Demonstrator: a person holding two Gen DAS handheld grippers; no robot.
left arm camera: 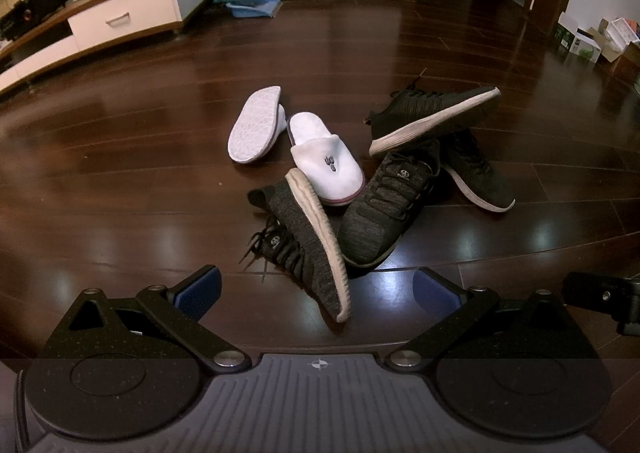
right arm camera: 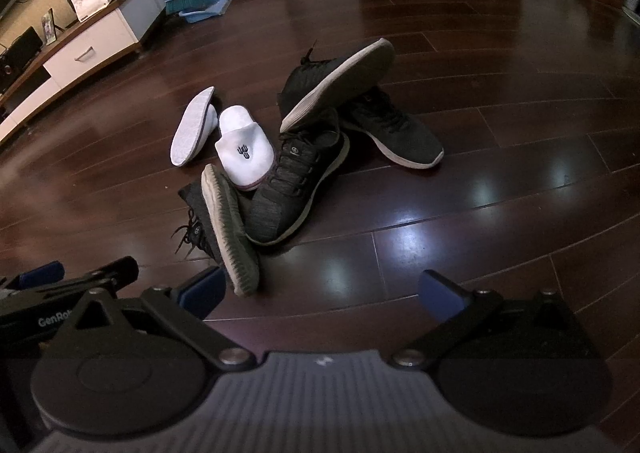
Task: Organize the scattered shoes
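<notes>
On the dark glossy wooden floor (left arm camera: 160, 181) six shoes lie heaped just ahead of both tools. The left gripper (left arm camera: 318, 291) and right gripper (right arm camera: 320, 291) hang empty, jaws wide. Best begin with the near grey knit sneaker tipped on its side (left arm camera: 308, 245), gripping its collar, then free the upright white slipper (left arm camera: 326, 169) touching it.

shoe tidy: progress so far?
Done: nothing visible. All six shoes sit in one heap on the floor: a white slipper upright, its mate sole-up, four dark sneakers, two tipped on edge. In hand: nothing; left gripper and right gripper are open, empty. Left: pairing, lining up.
</notes>
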